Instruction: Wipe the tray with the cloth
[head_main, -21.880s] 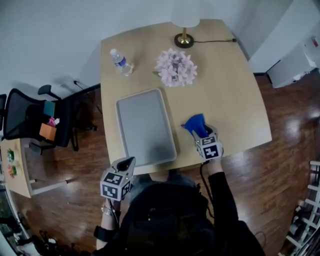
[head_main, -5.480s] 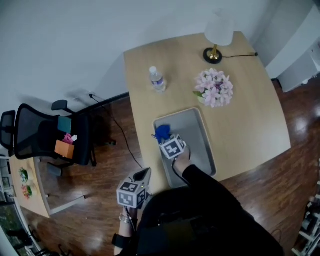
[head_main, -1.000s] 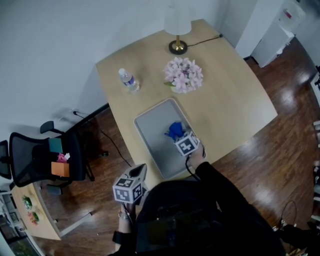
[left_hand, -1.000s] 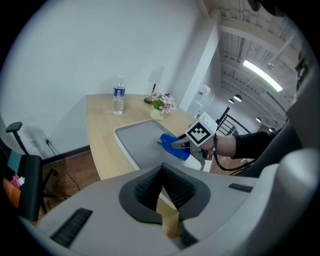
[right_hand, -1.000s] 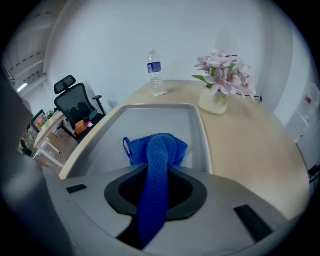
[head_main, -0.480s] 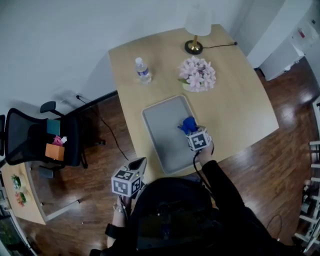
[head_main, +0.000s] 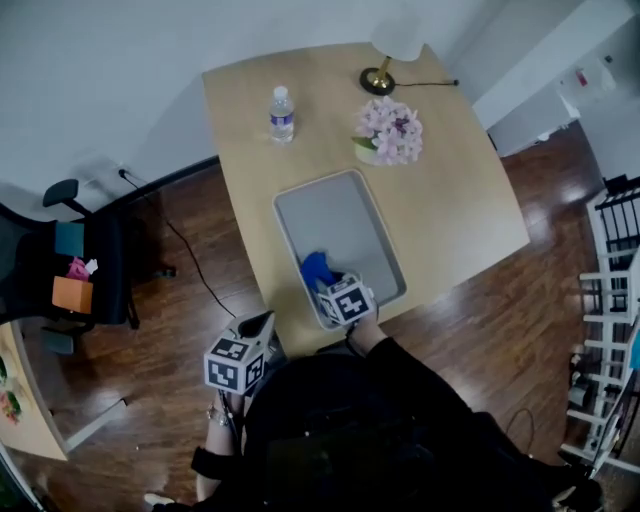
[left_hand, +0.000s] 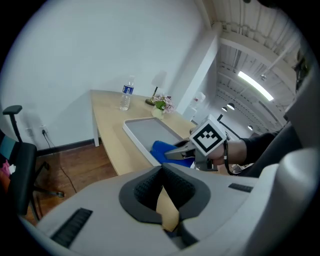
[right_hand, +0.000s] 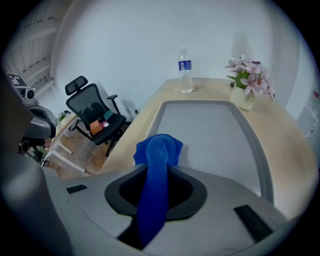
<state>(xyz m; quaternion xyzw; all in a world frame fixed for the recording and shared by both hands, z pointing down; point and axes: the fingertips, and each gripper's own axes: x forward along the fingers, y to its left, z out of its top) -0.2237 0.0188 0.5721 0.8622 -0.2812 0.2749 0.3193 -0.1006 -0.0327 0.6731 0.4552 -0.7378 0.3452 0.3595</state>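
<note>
**Cloth at tray's near-left corner**

Right gripper view: right gripper (right_hand: 156, 175) fingers clamp the crumpled blue cloth (right_hand: 159, 147), its bunched end on the grey rectangular tray (right_hand: 210, 130). The head view hides that grip behind the marker cube (head_main: 346, 300). Left gripper view: left gripper (left_hand: 162, 192) fingers closed, empty, off the pale wooden bench (left_hand: 107, 135). Half a second earlier the cloth sat by the tray's right edge.
</note>
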